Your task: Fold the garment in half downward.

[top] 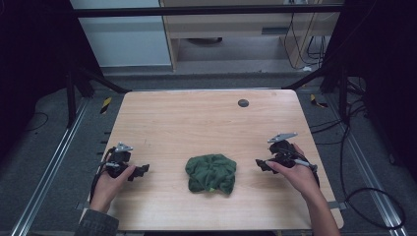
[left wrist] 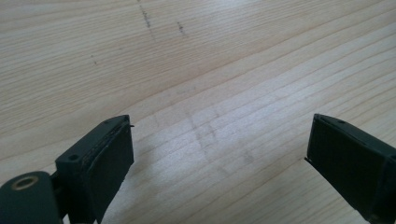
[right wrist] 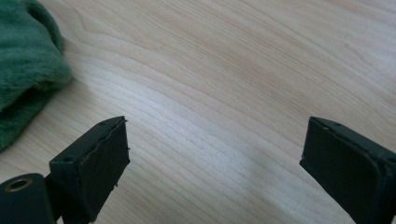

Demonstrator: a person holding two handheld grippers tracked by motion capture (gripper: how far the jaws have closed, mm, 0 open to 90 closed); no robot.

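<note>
Your left gripper (top: 140, 170) and right gripper (top: 260, 164) rest low over the near part of the wooden table (top: 196, 118), both with jaws spread wide and empty. Between them lies a crumpled green cloth (top: 211, 173), apart from both. Beyond it, a dark round disc (top: 243, 103) sits near the far edge.

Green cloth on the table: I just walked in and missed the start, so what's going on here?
A person sits at a wooden table with a hand-held gripper in each hand. The left hand-held gripper rests near the table's left edge and the right hand-held gripper near its right, both with jaws wide open and nothing between them. The crumpled green cloth lies between them near the front, untouched. The right gripper view catches the cloth's edge beside its jaws. Nothing has been grasped yet.
</note>
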